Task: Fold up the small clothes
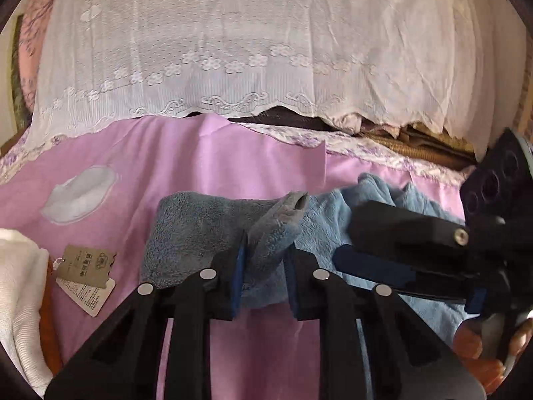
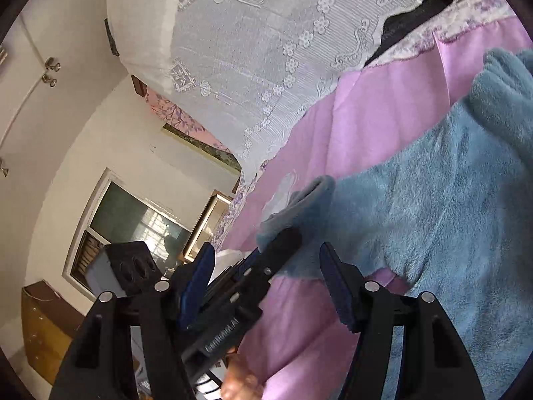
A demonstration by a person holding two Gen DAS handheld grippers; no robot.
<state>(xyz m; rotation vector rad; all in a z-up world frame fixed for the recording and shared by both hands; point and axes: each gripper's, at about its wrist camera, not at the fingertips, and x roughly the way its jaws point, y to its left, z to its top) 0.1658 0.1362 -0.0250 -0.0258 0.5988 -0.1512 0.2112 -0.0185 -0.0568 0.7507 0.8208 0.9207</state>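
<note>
While the left gripper (image 1: pixel 265 263) pinches a fold of the blue garment (image 1: pixel 206 230), its blue pads are clamped on the fleece, which bunches up between them and pokes out past the tips as a grey-blue cuff. That garment lies on a pink sheet (image 1: pixel 160 153) spread over a bed, its bulk running from the middle of the left wrist view off to the right. The part to the left of the pinch lies flat and looks darker; the part to the right is paler and rumpled.

Over that right part hovers the right gripper (image 1: pixel 366 243), coming in from the right edge of the left wrist view, with fingers of a hand (image 1: pixel 479 343) visible under its handle. In its own view the right gripper (image 2: pixel 266 280) stands with jaws apart and nothing pressed between the pads; the left tool crosses the gap between them, its tip on the cuff of the garment (image 2: pixel 433 206), which fills the right half of that view.

Far across the bed a white lace cloth (image 1: pixel 233 50) drapes over a tall heap. A white patch (image 1: pixel 80 193) shows on the sheet at the left. Nearer, at the left edge, lie paper tags (image 1: pixel 86 276) beside a white knit (image 1: pixel 20 283).
</note>
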